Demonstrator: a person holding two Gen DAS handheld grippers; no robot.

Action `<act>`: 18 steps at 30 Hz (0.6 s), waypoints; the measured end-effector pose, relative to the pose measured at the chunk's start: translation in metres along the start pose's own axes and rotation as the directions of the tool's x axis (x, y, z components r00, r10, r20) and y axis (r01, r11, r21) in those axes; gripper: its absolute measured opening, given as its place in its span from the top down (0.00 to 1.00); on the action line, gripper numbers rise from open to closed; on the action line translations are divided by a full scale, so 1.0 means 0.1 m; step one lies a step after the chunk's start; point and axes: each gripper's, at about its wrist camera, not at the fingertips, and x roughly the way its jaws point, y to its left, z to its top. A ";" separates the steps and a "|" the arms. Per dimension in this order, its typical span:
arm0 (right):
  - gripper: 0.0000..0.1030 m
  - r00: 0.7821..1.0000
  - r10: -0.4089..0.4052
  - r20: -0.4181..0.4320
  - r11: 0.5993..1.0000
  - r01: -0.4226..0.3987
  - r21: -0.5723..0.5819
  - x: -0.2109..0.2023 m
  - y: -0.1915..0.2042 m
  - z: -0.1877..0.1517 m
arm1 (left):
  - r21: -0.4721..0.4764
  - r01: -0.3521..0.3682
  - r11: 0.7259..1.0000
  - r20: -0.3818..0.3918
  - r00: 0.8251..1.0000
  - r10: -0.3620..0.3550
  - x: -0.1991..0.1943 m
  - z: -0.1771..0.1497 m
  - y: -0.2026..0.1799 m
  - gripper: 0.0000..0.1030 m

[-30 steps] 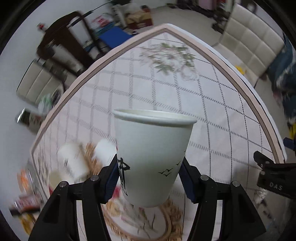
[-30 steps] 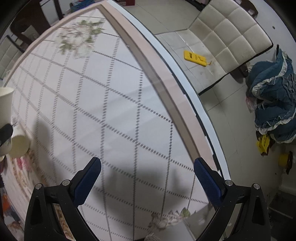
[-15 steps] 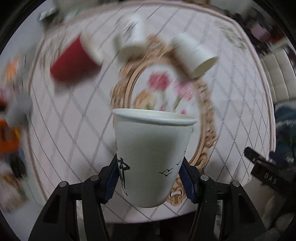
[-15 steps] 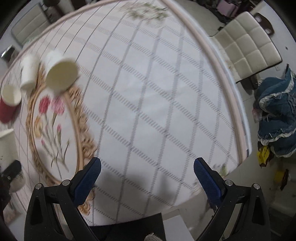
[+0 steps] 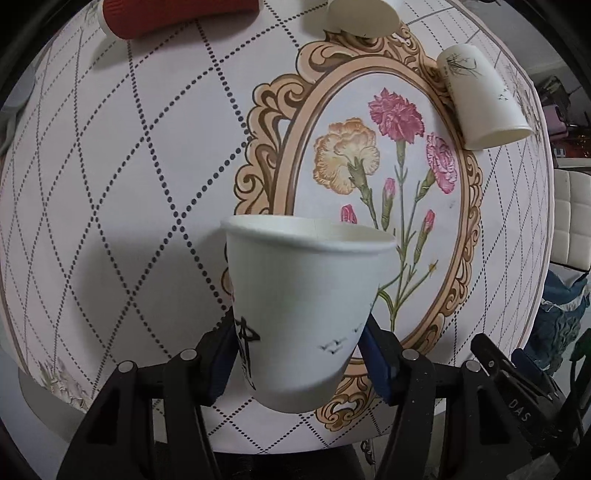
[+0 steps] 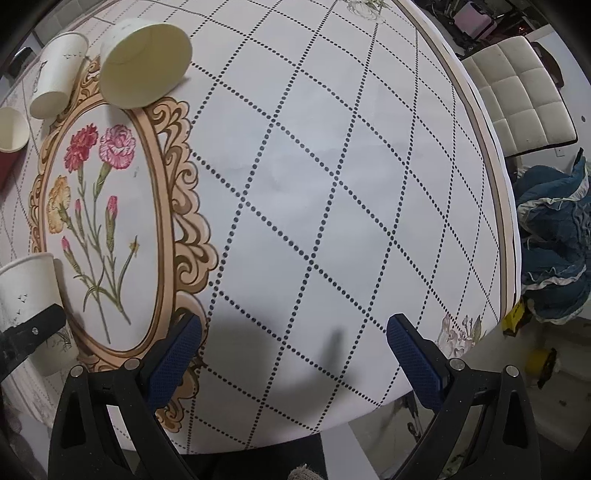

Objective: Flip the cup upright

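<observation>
Wide bare tablecloth point(image 6: 332, 184) ahead of my right jaws; on the left, a tipped cream cup point(image 6: 146, 64) and lying white cup point(image 6: 55, 88) crowd the far surface.

Cup point(image 5: 303, 306) above table point(image 5: 110, 221); others beyond

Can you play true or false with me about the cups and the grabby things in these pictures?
1. The left hand-held gripper is squeezing a white paper cup. True.
2. That white paper cup is upside down. False: its open rim faces up.
3. The right hand-held gripper holds a cup too. False: it is open with nothing between its fingers.
4. A red cup lies on its side at the far end of the tablecloth. True.
5. The cream cup by the flower frame stands upright. False: it lies tipped over, its mouth facing the right camera.
</observation>
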 end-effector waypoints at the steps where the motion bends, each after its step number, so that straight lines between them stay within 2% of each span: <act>1: 0.02 1.000 -0.003 0.000 1.000 0.003 0.002 0.01 -0.02 0.01 | -0.007 0.003 1.000 0.005 1.000 -0.003 0.01 -0.01 0.02 0.43; 4: 0.02 1.000 -0.008 -0.001 1.000 0.008 0.003 0.03 -0.04 0.05 | -0.004 -0.001 1.000 0.025 1.000 0.002 0.01 -0.03 0.04 0.43; 5: 0.02 1.000 -0.009 -0.001 1.000 0.009 0.001 0.03 -0.05 0.06 | 0.000 -0.002 1.000 0.029 1.000 0.002 0.00 -0.03 0.06 0.38; 6: 0.02 1.000 -0.009 -0.002 1.000 0.009 0.001 0.03 -0.04 0.07 | 0.003 -0.007 1.000 0.030 1.000 0.007 -0.01 -0.03 0.08 0.23; 8: 0.02 1.000 -0.005 -0.004 1.000 0.005 0.005 0.03 -0.04 0.06 | 0.014 -0.018 1.000 0.033 0.999 0.018 -0.02 -0.02 0.13 0.05; 11: 0.02 1.000 0.001 -0.007 1.000 -0.001 0.009 0.04 -0.02 0.07 | 0.020 -0.044 0.999 0.040 0.998 0.043 -0.07 0.07 0.13 0.05; 18: 0.02 1.000 0.008 -0.003 1.000 -0.008 0.002 0.04 0.00 0.03 | 0.045 -0.084 0.995 0.132 0.988 0.078 -0.33 0.08 0.19 0.05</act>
